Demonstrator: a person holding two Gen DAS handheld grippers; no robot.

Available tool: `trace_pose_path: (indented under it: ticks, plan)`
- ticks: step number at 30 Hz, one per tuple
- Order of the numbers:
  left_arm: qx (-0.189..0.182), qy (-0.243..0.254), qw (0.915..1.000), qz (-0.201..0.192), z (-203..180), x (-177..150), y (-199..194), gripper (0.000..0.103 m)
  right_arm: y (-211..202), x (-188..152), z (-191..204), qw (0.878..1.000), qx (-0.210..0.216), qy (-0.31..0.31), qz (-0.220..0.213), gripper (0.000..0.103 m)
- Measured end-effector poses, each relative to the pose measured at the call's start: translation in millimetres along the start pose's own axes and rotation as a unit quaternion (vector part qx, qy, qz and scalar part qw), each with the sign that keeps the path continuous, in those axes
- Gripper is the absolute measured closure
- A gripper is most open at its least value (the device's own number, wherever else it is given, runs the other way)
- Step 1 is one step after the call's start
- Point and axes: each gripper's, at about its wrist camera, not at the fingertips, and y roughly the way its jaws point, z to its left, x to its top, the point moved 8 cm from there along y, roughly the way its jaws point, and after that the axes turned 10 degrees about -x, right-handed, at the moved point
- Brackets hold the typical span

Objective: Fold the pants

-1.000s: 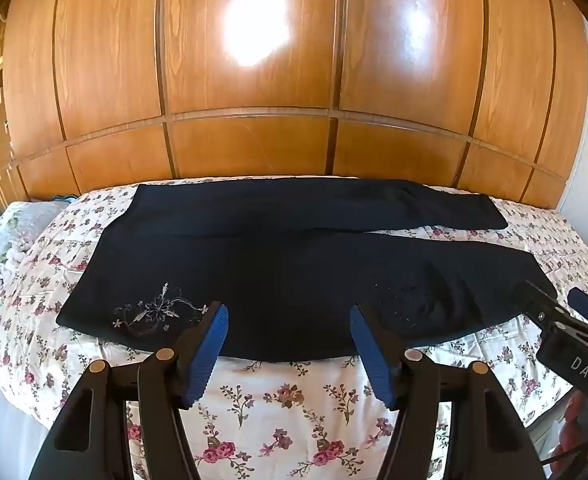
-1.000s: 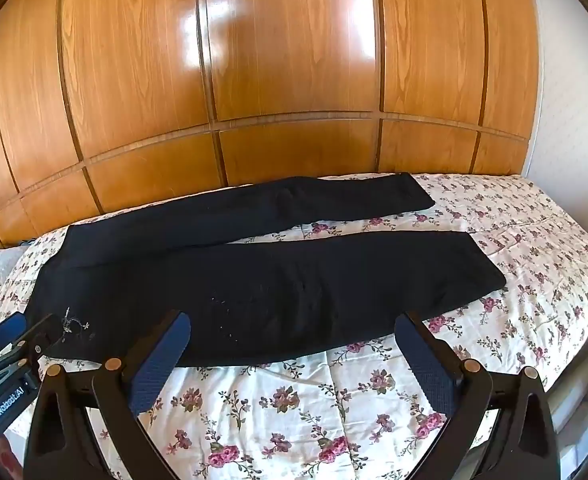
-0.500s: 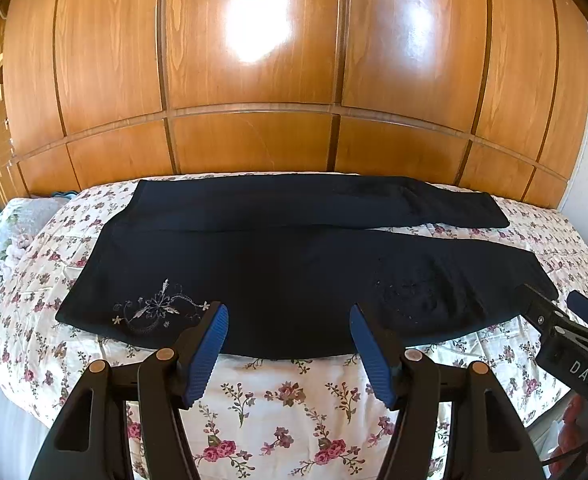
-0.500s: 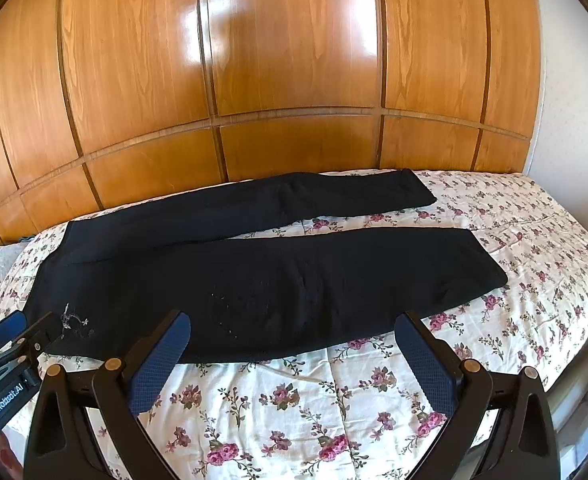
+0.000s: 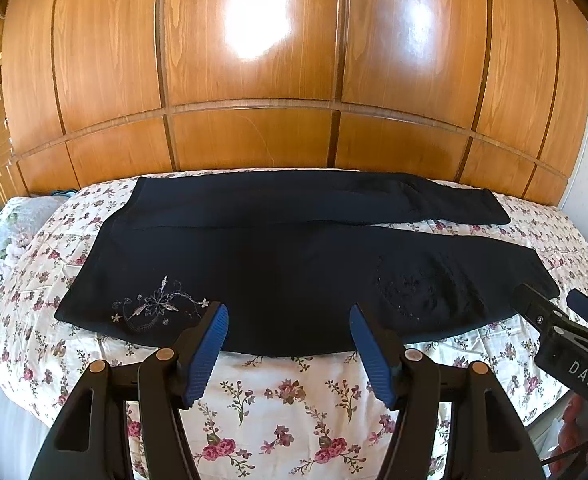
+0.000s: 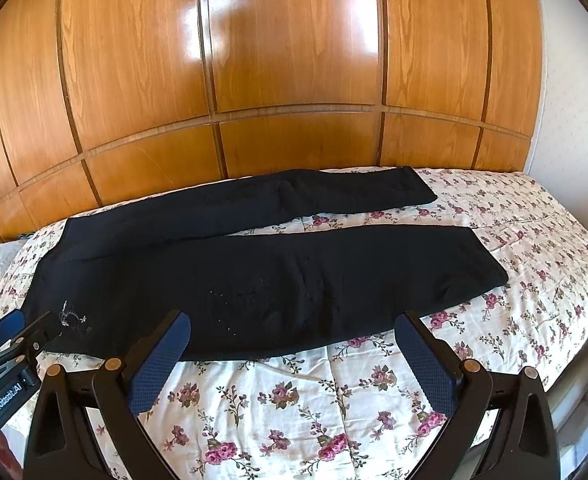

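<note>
Black pants (image 5: 294, 272) flat on bed (image 5: 278, 404), floral cover, waist toward left, legs running right, far leg angled off slightly. Silver flower embroidery (image 5: 156, 308) near waist corner. Left tongs (image 5: 289, 340) spread wide, nothing between pads, hovering at near edge of pants. Right tongs (image 6: 294, 356) also spread wide, empty, over near leg edge. Glossy wood panel wall (image 6: 294, 60) behind bed.

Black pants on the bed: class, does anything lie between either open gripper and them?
Nothing visible does. Only bare floral bedspread separates the left gripper and right gripper from the black pants.
</note>
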Motion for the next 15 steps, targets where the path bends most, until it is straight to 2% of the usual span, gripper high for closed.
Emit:
trace_pose_path:
  ticks: [15]
  plan:
    - [0.000, -0.017, 0.9997, 0.015, 8.6, -6.5, 10.2, 0.038, 9.7, -2.3, -4.9, 1.000, -0.011, -0.011, 0.003, 0.000]
